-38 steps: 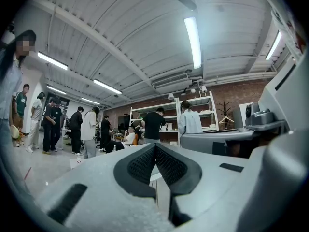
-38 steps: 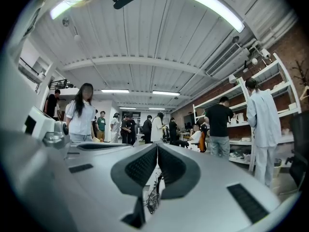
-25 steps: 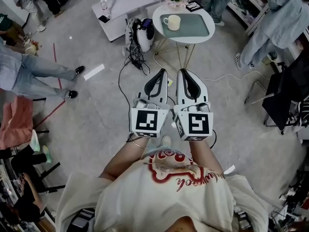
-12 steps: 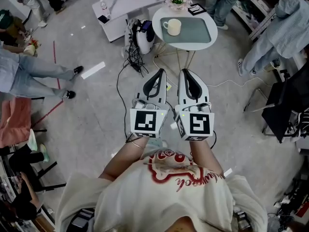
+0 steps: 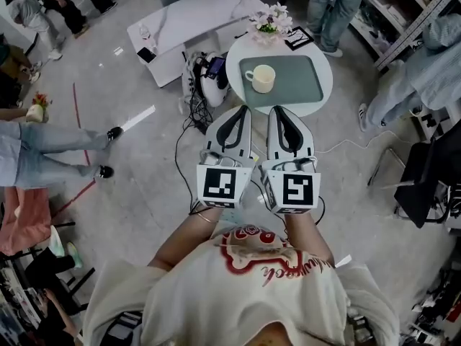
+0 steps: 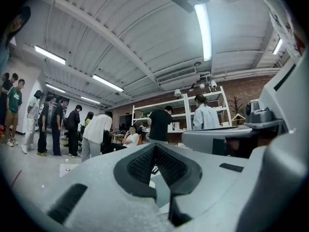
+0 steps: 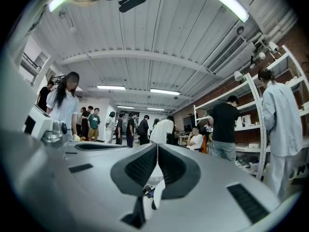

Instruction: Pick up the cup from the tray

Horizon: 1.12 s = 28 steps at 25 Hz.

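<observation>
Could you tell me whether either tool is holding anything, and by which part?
Nothing: the left tool and right tool are shut, empty; the cup sits on the tray.

The cup (image 5: 261,78) is a pale cream mug standing upright in the upper middle of the head view, its open mouth facing up and its handle turned toward the left of the frame. It looks empty, though it is too small to be sure. It stands on the left part of the tray (image 5: 301,82), close to the left edge. The tray is a flat grey-green rectangle with rounded corners, lying level on a small round white table (image 5: 238,55), with the rest of its surface bare.
</observation>
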Tool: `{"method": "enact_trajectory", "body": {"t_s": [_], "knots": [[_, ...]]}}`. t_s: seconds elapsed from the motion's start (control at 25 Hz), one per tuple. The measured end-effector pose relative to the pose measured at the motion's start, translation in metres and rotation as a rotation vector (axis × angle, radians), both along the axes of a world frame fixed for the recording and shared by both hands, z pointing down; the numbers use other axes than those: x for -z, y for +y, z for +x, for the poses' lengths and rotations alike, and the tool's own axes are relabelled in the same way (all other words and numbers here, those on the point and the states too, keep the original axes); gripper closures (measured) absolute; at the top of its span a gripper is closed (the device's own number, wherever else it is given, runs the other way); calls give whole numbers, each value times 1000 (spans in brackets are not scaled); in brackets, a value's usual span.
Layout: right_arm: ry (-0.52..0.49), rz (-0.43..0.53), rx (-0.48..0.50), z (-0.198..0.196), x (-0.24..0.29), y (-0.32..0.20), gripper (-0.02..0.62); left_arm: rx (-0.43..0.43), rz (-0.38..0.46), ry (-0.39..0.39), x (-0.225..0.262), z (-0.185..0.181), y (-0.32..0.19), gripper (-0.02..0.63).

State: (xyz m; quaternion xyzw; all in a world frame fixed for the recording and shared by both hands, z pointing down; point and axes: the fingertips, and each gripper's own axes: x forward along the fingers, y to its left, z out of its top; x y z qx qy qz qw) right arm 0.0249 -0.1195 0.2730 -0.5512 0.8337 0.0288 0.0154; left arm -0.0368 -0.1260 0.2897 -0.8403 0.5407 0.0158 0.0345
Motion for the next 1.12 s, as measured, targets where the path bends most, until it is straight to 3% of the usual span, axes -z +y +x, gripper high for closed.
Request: {"method": "enact_trajectory", "body": {"t_s": [0.32, 0.8, 1.12], "knots": [[-3, -20, -34, -13, 5, -94, 572, -26, 1, 10, 9, -13, -97, 598], [6, -110, -9, 2, -15, -142, 572, -19, -48, 18, -7, 10, -140, 598], [5, -122, -27, 19, -44, -157, 572, -4, -89, 33, -33, 14, -143, 598]]}}
